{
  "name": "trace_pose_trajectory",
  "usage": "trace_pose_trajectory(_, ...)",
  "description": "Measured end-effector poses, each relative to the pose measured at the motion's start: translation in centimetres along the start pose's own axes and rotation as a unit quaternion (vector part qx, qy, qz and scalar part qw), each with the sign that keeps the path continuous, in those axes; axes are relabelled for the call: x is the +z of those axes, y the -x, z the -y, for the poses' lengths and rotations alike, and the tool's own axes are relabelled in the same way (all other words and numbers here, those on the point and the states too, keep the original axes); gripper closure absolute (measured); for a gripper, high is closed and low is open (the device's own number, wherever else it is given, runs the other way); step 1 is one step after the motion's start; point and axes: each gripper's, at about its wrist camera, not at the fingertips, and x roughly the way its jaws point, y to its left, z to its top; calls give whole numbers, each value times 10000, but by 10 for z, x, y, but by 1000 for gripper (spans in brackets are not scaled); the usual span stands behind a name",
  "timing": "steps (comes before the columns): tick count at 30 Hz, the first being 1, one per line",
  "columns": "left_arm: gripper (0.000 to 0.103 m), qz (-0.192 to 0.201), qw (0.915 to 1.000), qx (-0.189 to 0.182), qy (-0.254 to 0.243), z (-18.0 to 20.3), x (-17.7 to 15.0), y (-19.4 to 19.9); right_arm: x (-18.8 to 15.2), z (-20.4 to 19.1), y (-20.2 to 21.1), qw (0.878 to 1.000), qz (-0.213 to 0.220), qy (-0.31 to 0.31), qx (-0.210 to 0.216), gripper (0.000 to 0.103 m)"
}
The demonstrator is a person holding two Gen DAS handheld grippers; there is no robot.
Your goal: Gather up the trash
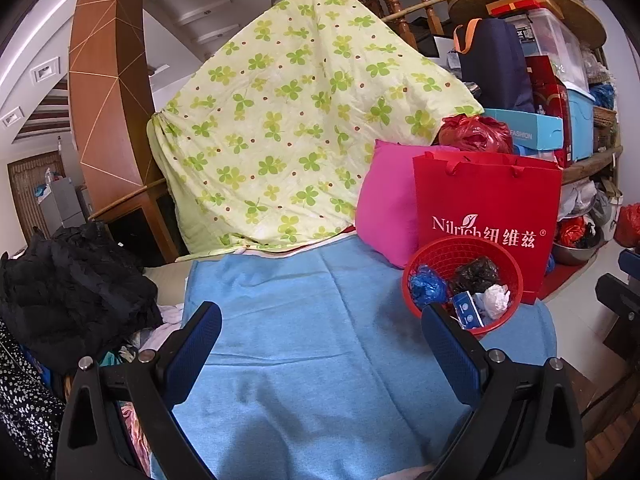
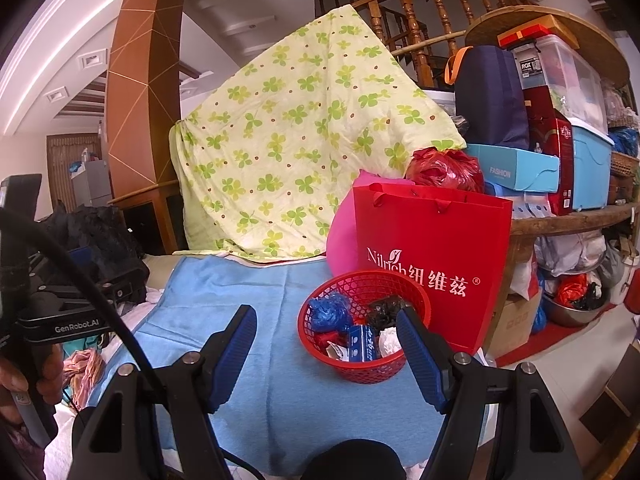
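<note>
Both my grippers, left and right, stand wide and empty. The trash lies already in the basket; a careless push could tip it off the towel.

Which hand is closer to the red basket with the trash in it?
The right one, probably. The right hand-held gripper is open, and the red basket sits just ahead, near its right finger. From the left hand-held gripper, also open and empty, the basket lies off to the right, over the blue towel.
</note>
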Motion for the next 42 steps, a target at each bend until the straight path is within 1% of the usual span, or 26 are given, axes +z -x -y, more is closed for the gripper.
trace_pose_trajectory(4, 3, -40, 9999, -92, 29, -2, -3, 0, 3, -3, -4, 10000, -13, 20, 12, 27)
trace_pose_trajectory(14, 3, -56, 9998, -161, 97, -3, -5, 3, 3, -3, -4, 10000, -14, 19, 4, 27)
trace_pose_trajectory(35, 3, -61, 9998, -175, 122, -7, -8, 5, 3, -7, -3, 10000, -16, 22, -1, 27)
trace_pose_trajectory(42, 3, -29, 9997, -160, 162, -7, -14, 10, 3, -8, -3, 10000, -13, 37, -13, 27)
